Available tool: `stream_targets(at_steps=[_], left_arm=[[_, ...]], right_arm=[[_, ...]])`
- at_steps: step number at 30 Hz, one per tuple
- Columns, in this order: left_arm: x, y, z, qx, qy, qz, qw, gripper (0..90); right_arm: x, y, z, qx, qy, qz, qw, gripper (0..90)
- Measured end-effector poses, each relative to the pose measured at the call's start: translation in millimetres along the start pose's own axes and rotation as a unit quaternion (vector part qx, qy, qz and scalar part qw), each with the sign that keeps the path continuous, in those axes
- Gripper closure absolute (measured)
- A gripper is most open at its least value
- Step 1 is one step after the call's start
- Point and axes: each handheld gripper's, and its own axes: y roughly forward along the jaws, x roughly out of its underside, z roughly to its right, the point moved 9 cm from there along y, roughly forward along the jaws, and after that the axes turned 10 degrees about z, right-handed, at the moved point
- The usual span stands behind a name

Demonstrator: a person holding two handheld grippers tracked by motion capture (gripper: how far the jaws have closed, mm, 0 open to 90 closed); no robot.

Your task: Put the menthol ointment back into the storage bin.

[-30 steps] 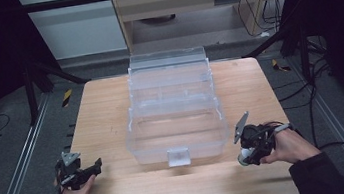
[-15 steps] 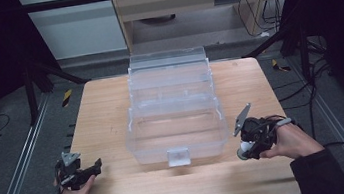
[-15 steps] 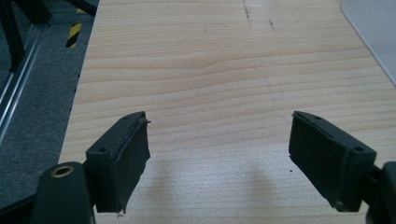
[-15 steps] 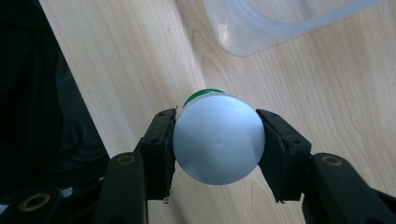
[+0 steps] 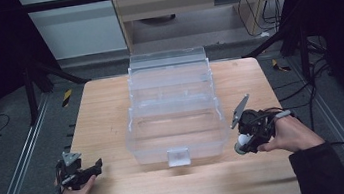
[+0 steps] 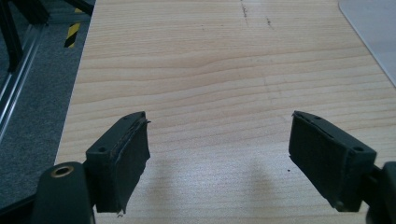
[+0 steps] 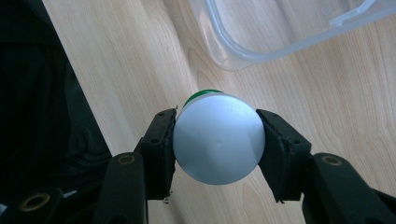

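Grippers, two, one per hand. Left gripper (image 5: 99, 164) near front-left corner of light wooden table (image 5: 107, 115), jaws spread wide over bare wood, empty. At table centre, one clear plastic tiered organiser box (image 5: 174, 112), trays fanned open toward far edge, latch tab facing front edge, apparently empty. Near right edge toward front, just beside box's front-right corner, right gripper (image 7: 218, 140) clamped on one small cylinder with flat silver-white end and green band (image 7: 218, 142), held at its sides, just above tabletop.

Risk, as judged: smooth round body pinched only at two side points, could rotate or slip out if squeeze loosens or hand tilts. Could also knock box rim on way in, given tight spacing, nudging light box.
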Motion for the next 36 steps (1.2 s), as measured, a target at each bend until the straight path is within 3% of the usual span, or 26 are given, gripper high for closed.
stream_targets(at_steps=[16, 29, 36], left_arm=[[0.2, 0.7, 0.2, 0.002, -0.001, -0.001, 1.0000, 19.5], [-0.3, 0.9, 0.3, 0.002, 0.000, -0.001, 1.0000, 19.5], [-0.6, 1.0, 0.1, 0.002, -0.001, 0.000, 1.0000, 19.6]], right_arm=[[-23.4, -10.0, 12.9, -0.006, 0.005, -0.012, 0.9999, 50.3], [-45.8, -16.5, 26.0, -0.002, 0.009, 0.004, 1.0000, 50.3], [-59.3, -9.4, 30.9, -0.001, -0.002, 0.010, 1.0000, 50.3]])
